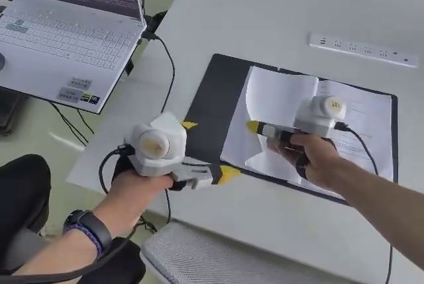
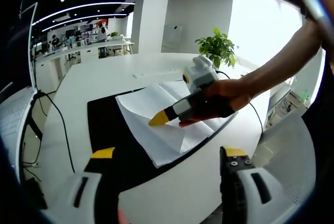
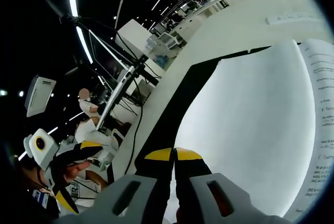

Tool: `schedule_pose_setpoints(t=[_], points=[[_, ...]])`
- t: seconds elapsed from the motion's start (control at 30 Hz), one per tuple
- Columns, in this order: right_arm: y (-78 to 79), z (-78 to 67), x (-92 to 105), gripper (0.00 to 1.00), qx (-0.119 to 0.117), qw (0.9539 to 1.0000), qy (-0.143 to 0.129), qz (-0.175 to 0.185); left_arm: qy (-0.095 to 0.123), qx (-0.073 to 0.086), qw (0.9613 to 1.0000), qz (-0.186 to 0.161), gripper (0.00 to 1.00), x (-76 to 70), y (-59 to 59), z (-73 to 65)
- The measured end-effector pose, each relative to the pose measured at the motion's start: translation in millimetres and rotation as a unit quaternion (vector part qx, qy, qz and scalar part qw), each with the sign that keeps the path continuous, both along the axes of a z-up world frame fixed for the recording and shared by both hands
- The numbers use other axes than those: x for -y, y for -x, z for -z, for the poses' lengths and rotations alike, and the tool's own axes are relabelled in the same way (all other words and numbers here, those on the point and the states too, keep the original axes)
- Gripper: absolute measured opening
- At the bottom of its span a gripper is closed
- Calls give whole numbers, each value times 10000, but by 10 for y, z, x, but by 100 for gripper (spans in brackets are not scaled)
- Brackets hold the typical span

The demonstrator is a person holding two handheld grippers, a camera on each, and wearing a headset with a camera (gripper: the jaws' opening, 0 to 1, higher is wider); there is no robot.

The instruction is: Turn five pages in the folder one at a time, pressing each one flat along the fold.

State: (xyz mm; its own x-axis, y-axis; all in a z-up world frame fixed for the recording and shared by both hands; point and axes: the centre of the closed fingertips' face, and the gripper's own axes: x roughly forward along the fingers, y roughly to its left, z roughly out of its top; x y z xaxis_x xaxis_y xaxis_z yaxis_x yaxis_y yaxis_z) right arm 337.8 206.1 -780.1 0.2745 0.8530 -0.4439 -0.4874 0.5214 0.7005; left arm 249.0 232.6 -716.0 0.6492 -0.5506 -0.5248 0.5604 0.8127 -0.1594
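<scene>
We hold our left gripper beside the table, jaws wide apart, empty. Our right gripper, jaws together, meets a curled page in the open folder; we cannot tell whether it pinches it.

I work at a white table; laptop to my left, power strip at far edge. Potted plant stands beside bright window.
</scene>
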Motion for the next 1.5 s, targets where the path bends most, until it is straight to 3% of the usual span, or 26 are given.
schedule_pose_setpoints(t=[0.27, 0.87, 1.03, 1.13, 1.27, 1.5], points=[[-22, 126, -32, 0, -196, 9998, 7, 39, 21, -16, 10000, -15, 80, -28, -67, 54], [-70, 182, 55, 0, -147, 9999, -1, -2, -106, -25, 9999, -1, 78, -45, -35, 61], [-52, 183, 78, 5, -157, 9999, 5, -39, -111, -47, 9999, -18, 77, -41, -53, 74], [-21, 125, 106, 10, -142, 9999, -35, -76, -100, -50, 9999, -5, 76, -22, -70, 66], [59, -71, 151, 15, 7, 9998, -165, -136, -143, -55, 9998, 81, 76, 25, -131, 69], [122, -296, 362, 20, 330, 9992, -58, -239, -130, 16, 9998, 136, 72, 142, -228, -50]])
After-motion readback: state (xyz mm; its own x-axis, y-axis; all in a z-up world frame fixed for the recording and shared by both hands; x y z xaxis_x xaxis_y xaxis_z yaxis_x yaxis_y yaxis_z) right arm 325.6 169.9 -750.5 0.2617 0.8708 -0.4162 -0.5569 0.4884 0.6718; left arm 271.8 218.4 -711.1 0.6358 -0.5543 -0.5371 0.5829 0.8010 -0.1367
